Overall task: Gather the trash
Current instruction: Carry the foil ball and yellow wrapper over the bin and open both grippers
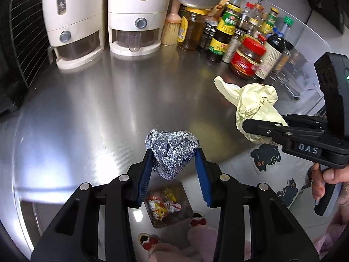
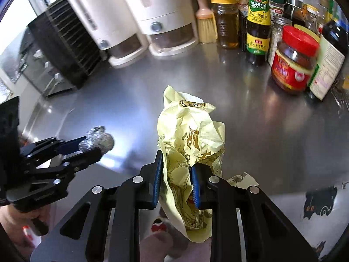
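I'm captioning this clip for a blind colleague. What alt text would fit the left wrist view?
The left gripper holds a crumpled foil ball above a steel counter. At right, the right gripper holds a pale yellow wrapper. Two white dispensers and sauce jars stand along the back.

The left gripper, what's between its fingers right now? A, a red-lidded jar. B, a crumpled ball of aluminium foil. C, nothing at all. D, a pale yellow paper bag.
B: in the left wrist view the left gripper has the crumpled foil ball pinched between its blue fingers, while the yellow bag sits in the right gripper.
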`<state>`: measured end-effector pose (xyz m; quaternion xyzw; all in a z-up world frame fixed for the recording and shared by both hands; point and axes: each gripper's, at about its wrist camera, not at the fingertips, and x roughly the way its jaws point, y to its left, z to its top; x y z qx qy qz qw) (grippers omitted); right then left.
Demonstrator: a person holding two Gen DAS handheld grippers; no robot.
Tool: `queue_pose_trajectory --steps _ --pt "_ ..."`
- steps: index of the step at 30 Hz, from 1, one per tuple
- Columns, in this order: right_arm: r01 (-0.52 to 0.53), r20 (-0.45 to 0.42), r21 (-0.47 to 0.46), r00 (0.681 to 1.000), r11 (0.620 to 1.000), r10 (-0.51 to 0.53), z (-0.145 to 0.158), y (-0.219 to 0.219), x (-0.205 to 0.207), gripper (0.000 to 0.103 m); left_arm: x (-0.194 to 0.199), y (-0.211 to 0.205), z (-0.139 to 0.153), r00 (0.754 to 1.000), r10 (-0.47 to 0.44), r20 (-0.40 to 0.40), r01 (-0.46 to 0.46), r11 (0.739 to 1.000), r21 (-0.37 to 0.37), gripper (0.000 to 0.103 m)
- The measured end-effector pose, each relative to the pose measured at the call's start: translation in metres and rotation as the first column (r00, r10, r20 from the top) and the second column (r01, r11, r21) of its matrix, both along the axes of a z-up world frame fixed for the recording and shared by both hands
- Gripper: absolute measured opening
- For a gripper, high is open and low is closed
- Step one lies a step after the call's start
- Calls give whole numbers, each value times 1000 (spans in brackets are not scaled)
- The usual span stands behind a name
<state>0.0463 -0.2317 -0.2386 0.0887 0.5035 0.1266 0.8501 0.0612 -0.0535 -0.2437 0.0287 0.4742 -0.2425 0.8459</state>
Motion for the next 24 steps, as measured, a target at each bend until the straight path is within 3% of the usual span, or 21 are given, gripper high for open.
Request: queue_pose_trajectory --steps 6,12,24 --pt "-26 -32 53 999 998 28 0 9 -44 24 -44 9 -1 1000 -9 -15 9 1000 3 38" --pt "-42 -100 73 994 996 50 -22 18 -80 24 -72 24 -22 997 10 -80 -9 1000 5 38" --pt "-28 -294 79 955 996 50 -136 37 -89 24 -96 30 -133 961 31 -276 -25 999 25 38"
